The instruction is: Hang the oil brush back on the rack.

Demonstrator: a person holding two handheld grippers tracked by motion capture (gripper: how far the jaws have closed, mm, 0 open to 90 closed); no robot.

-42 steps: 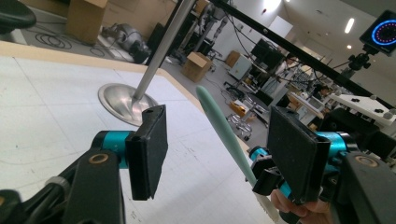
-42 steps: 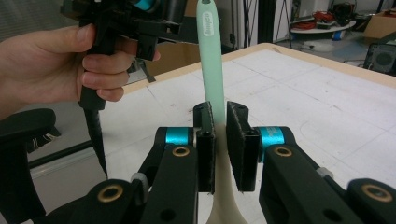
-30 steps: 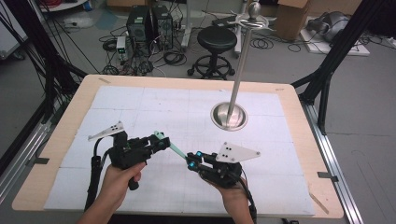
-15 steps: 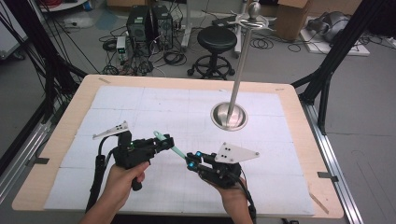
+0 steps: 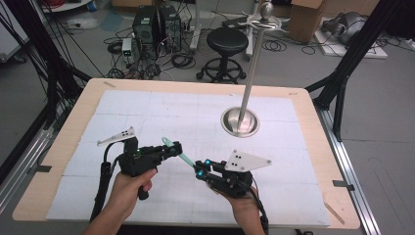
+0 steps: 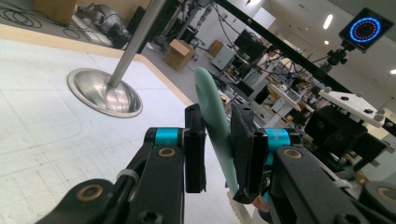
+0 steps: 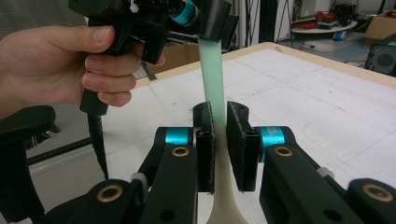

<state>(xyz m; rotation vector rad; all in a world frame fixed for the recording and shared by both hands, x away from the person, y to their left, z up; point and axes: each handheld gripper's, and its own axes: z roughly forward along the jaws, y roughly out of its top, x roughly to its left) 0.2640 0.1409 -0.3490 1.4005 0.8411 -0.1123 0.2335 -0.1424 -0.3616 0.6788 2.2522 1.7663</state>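
A slim utensil [image 5: 182, 155], mint-green at one end and cream at the other, is held above the white mat between both grippers. My left gripper [image 5: 172, 148] has just been closing and now stands shut on the green end [image 6: 212, 112], whose rounded tip pokes out past the pads. My right gripper [image 5: 198, 169] is shut on the shaft [image 7: 213, 84] where green turns to cream. In the right gripper view my right gripper [image 7: 219, 126] points at my left gripper [image 7: 205, 18] and the hand [image 7: 51, 60] that holds it.
A steel stand with a round dished base [image 5: 239, 122] and a tall pole [image 5: 253, 63] rises on the mat at the back right. The wooden table edge [image 5: 313, 122] frames the mat. A stool [image 5: 227, 41] and cables lie on the floor beyond.
The left gripper's jaws have closed in onto the green end of the utensil. Both hands have kept their places.
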